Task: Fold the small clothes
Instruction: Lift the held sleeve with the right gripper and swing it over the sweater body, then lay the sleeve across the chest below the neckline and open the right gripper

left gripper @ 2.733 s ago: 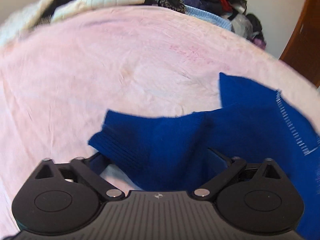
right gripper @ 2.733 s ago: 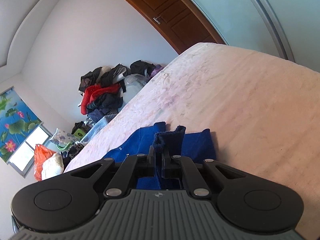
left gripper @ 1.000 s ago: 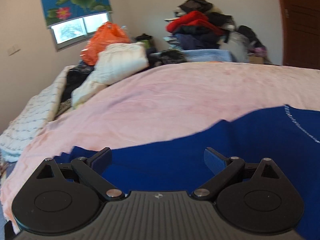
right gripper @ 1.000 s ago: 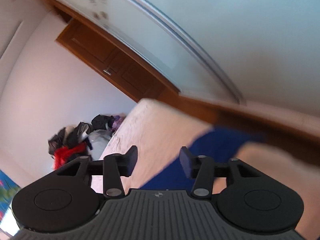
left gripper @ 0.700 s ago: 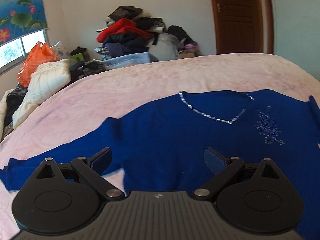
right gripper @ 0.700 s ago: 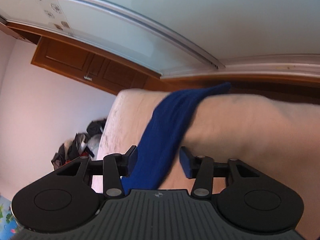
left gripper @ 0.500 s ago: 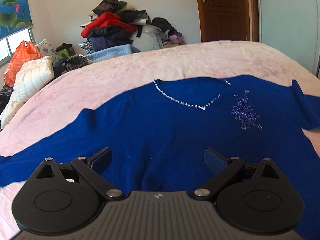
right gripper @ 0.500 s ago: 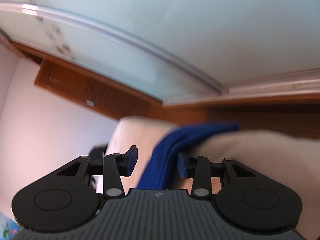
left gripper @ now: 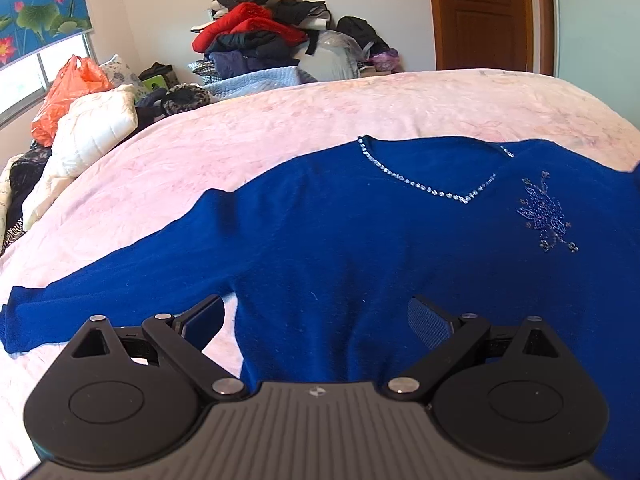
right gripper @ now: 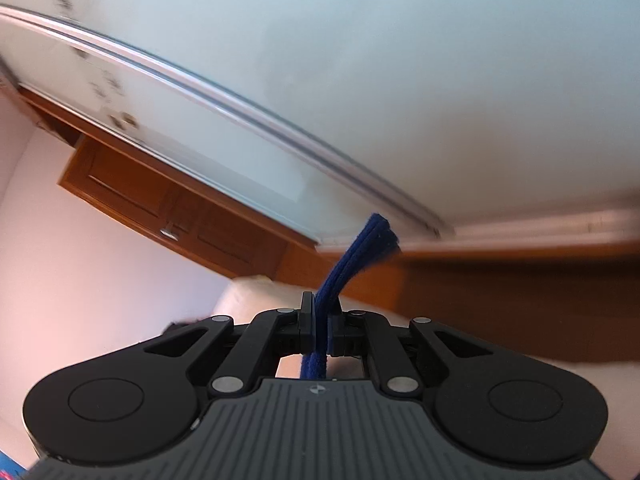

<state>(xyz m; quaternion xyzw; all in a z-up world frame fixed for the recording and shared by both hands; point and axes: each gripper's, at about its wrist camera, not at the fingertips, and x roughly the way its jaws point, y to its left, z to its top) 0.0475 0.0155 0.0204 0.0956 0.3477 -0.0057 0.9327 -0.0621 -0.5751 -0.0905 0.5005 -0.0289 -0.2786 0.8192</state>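
Sweater (left gripper: 360, 248) — right hand-held gripper (right gripper: 320, 320) clamped.

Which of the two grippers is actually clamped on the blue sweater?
The right gripper, shut on a fold of the blue knit sweater; the left gripper is open above it.

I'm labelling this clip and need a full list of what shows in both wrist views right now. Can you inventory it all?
blue sweater: one, royal blue with beaded V-neck and motif, spread flat on the bed; a folded edge sits in the right gripper
bed cover: one, pale pink, under the sweater
clothes pile: one, red, black and dark blue, against the far wall
white quilted bundle: one, at the bed's left edge
orange bag: one, by the window
lotus blind: one, blue-green, top left
door: one, brown wood, far right
left gripper: black, open over the sweater
right gripper: black, just closed on the sweater
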